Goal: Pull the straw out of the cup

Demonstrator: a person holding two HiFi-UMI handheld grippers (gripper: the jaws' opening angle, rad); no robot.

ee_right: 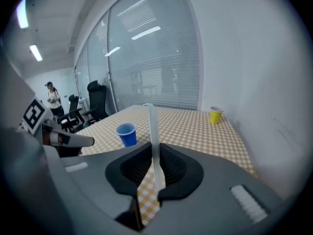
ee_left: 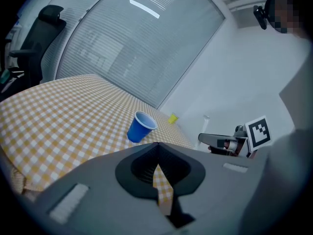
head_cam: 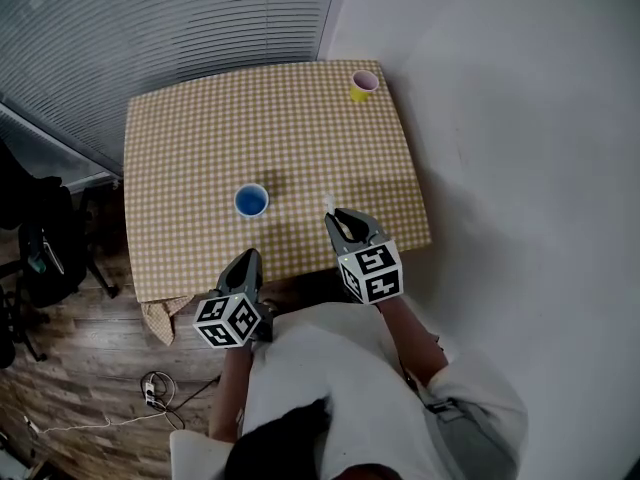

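The blue cup (head_cam: 251, 200) stands upright on the yellow checked tablecloth (head_cam: 200, 148), near the table's front middle; no straw shows in it. My right gripper (head_cam: 336, 216) hangs to the right of the cup, over the cloth, shut on a white straw (ee_right: 152, 126) that rises from between its jaws. The straw's tip (head_cam: 328, 202) pokes out ahead of the fingers. My left gripper (head_cam: 250, 258) hovers at the table's front edge, below the cup, with its jaws together and nothing between them. The left gripper view shows the blue cup (ee_left: 141, 127) ahead and the right gripper (ee_left: 208, 138) off to the right.
A yellow cup (head_cam: 363, 84) stands at the far right corner of the table. A white wall runs along the right, a glass wall with blinds (head_cam: 180, 18) at the back. Black office chairs (head_cam: 40, 248) stand left of the table; a person (ee_right: 53, 99) stands far off.
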